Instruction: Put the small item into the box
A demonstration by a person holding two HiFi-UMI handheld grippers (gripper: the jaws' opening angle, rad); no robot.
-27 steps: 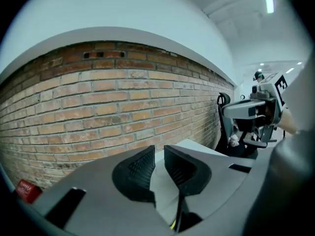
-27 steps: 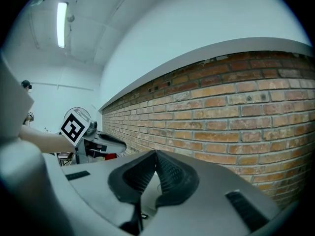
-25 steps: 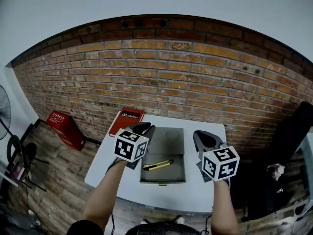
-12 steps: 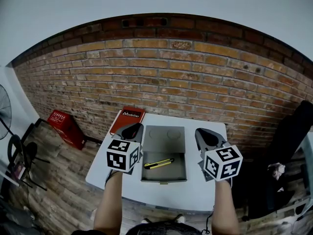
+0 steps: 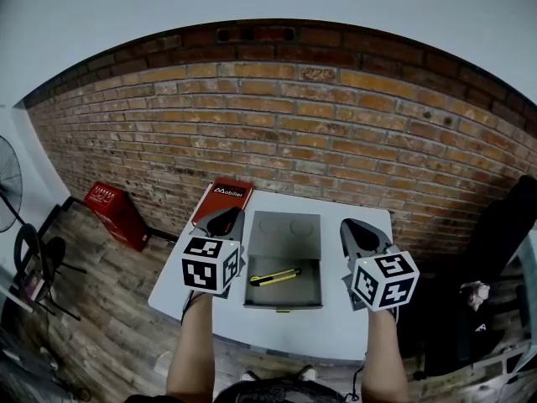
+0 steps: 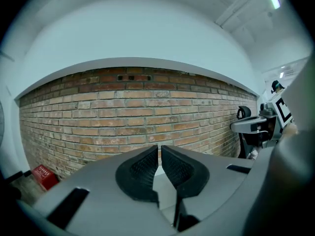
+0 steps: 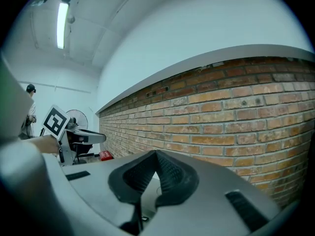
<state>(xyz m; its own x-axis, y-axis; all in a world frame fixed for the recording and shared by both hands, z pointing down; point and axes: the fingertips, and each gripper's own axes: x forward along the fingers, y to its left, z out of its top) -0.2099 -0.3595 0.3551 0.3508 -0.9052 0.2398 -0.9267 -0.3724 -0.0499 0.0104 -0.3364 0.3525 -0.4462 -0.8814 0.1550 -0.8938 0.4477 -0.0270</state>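
A grey box [image 5: 294,295] lies open on the white table [image 5: 336,330], its lid [image 5: 285,225] flat towards the brick wall. A yellow and black utility knife [image 5: 275,276] lies slantwise inside the box. My left gripper [image 5: 224,218] hangs just left of the box. Its jaws have just been closing and now meet with nothing between them, as the left gripper view confirms [image 6: 159,149]. My right gripper [image 5: 354,227] hovers to the right of the box, shut and empty [image 7: 156,154].
A red book-like case [image 5: 221,201] lies at the table's far left corner. A brick wall [image 5: 336,133] runs just behind the table. On the wooden floor stand a red crate [image 5: 109,210] and a fan [image 5: 7,183] to the left, dark equipment [image 5: 503,233] to the right.
My left gripper has drawn back to the left, off the box's edge, and its jaws have closed. The knife stays in the box. The right gripper has hardly moved.
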